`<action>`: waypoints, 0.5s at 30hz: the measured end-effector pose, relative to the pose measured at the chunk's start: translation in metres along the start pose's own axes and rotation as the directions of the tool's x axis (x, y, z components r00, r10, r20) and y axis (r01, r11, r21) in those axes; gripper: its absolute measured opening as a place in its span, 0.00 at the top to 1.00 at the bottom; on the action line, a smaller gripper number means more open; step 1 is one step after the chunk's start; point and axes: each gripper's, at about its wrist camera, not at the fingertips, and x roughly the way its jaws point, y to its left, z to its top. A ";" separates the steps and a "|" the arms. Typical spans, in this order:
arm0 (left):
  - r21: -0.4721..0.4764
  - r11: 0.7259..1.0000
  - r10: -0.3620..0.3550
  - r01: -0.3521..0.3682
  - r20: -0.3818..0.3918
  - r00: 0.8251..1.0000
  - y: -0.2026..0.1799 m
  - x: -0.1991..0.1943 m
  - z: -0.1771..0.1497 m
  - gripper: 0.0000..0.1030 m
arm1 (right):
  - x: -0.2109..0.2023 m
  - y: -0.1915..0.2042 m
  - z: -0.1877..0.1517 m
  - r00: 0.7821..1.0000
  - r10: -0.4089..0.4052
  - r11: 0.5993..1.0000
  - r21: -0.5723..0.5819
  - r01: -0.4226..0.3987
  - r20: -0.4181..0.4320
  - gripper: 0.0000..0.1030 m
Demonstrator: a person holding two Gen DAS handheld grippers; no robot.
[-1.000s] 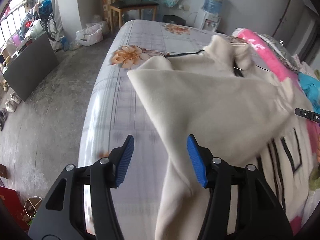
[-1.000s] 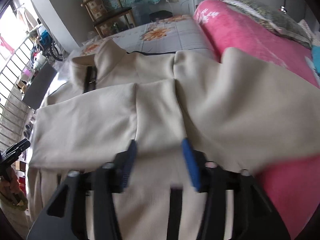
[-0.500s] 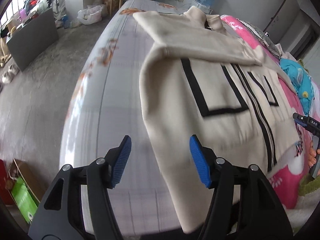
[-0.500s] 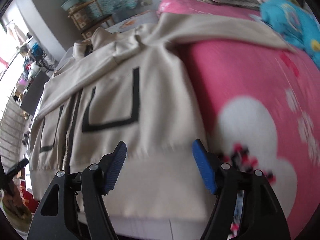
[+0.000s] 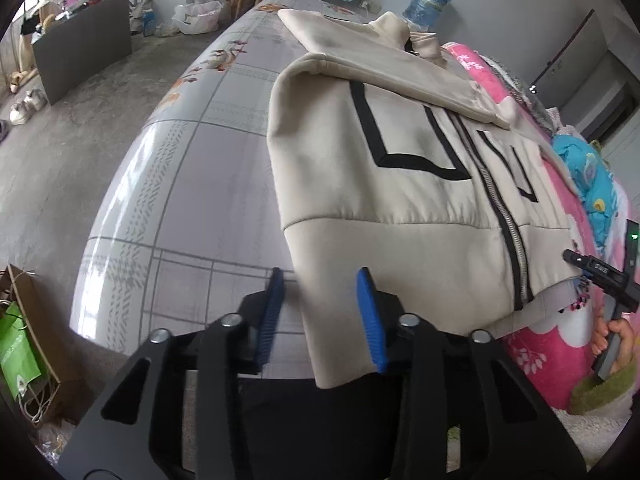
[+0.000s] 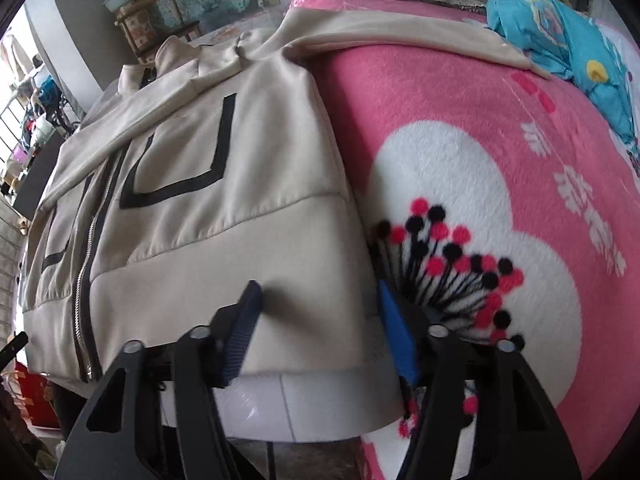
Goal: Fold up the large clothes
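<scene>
Hem-gripping looks the step in hand: cream zip jacket (image 5: 400, 184) lies front-up across frame centre on the bed (image 5: 180, 184), left gripper (image 5: 320, 312) and right gripper (image 6: 320, 320) closing, pads apart astride its bottom corners, next needing a firm pinch.

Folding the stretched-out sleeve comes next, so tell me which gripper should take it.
Right. The unfolded sleeve stretches across the pink blanket on the right gripper side; the left gripper sits at the opposite hem corner.
</scene>
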 end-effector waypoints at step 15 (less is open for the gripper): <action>0.046 0.998 -0.042 0.038 0.093 0.995 0.003 -0.048 0.017 0.96 | -0.069 0.020 0.003 0.989 0.085 0.996 -0.025 -0.082 0.119 0.94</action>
